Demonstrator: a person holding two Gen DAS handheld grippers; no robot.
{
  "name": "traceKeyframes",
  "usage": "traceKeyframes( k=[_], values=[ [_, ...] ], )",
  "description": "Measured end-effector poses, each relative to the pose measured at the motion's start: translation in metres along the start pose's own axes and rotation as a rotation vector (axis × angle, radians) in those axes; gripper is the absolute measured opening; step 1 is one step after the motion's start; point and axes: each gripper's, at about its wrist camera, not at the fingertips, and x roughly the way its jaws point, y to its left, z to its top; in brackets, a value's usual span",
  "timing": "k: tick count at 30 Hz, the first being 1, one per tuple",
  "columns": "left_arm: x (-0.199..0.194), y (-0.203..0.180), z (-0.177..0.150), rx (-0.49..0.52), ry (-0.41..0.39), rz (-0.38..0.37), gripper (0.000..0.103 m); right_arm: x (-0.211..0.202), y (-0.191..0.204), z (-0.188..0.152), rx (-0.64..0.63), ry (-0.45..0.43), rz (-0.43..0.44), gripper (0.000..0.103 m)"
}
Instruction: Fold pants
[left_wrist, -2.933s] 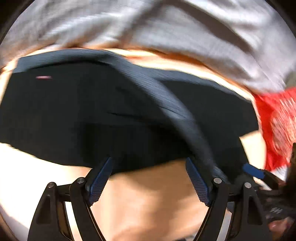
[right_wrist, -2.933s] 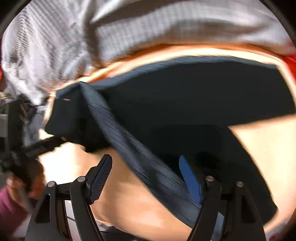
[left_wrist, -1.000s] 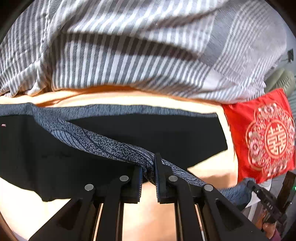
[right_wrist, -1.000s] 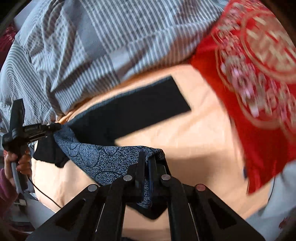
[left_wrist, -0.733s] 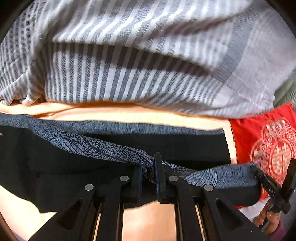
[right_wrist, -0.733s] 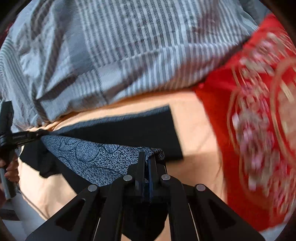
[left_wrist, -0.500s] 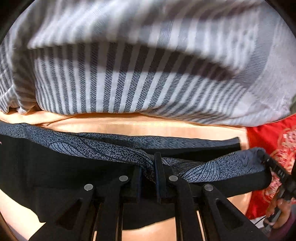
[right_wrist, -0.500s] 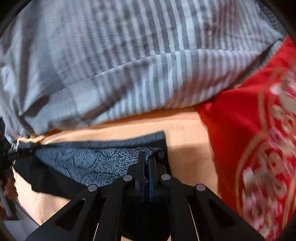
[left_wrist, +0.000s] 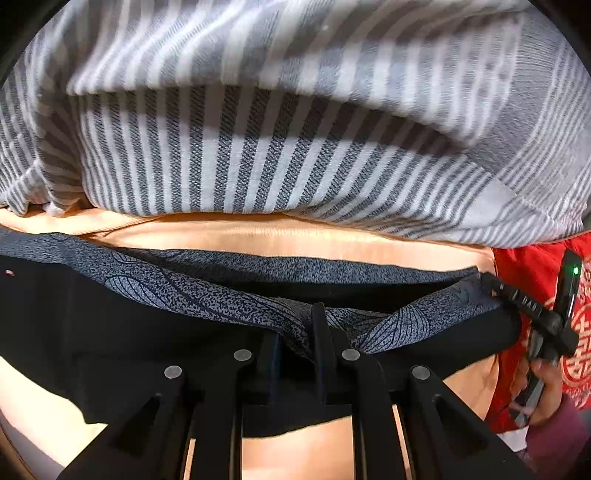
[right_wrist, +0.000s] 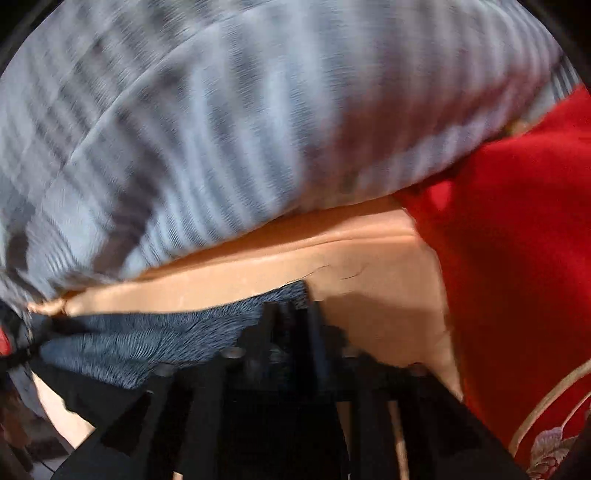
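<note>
The black pants (left_wrist: 110, 332) with a grey leaf-print waistband (left_wrist: 207, 295) lie across the peach bed sheet (left_wrist: 295, 236). My left gripper (left_wrist: 299, 332) is shut on the waistband near its middle. My right gripper (right_wrist: 291, 321) is shut on the waistband's other end (right_wrist: 166, 339); that view is blurred. The right gripper also shows at the right of the left wrist view (left_wrist: 532, 314), holding the band's end, with a hand below it.
A grey striped duvet (left_wrist: 295, 129) is bunched along the far side of the sheet, close behind the pants. A red embroidered cushion (right_wrist: 517, 258) lies to the right.
Both grippers, open about three seconds ago, have shut on the waistband. Over the last second they carried it forward over the black fabric toward the far edge; the right swung left.
</note>
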Motion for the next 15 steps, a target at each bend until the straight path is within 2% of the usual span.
traceKeyframes(
  k=[2, 5, 7, 8, 12, 15],
  values=[
    [-0.003, -0.001, -0.002, 0.027, 0.007, 0.007, 0.016, -0.009, -0.005, 0.000, 0.023, -0.008, 0.028, 0.037],
    [0.003, -0.007, 0.000, 0.057, 0.028, 0.040, 0.016, -0.025, -0.007, -0.010, 0.015, -0.025, 0.066, 0.045],
    [0.013, -0.008, 0.005, 0.052, 0.030, 0.054, 0.016, -0.031, -0.008, -0.018, -0.011, -0.021, 0.074, 0.060],
    [0.018, -0.008, 0.007, 0.046, 0.033, 0.057, 0.016, -0.033, -0.008, -0.024, -0.028, -0.008, 0.086, 0.062],
    [0.029, -0.006, 0.013, 0.029, 0.043, 0.061, 0.016, -0.035, -0.008, -0.033, -0.078, 0.014, 0.143, 0.063],
    [0.033, -0.006, 0.014, 0.035, 0.053, 0.064, 0.016, -0.025, -0.003, -0.025, -0.070, 0.066, 0.227, 0.063]
  ],
)
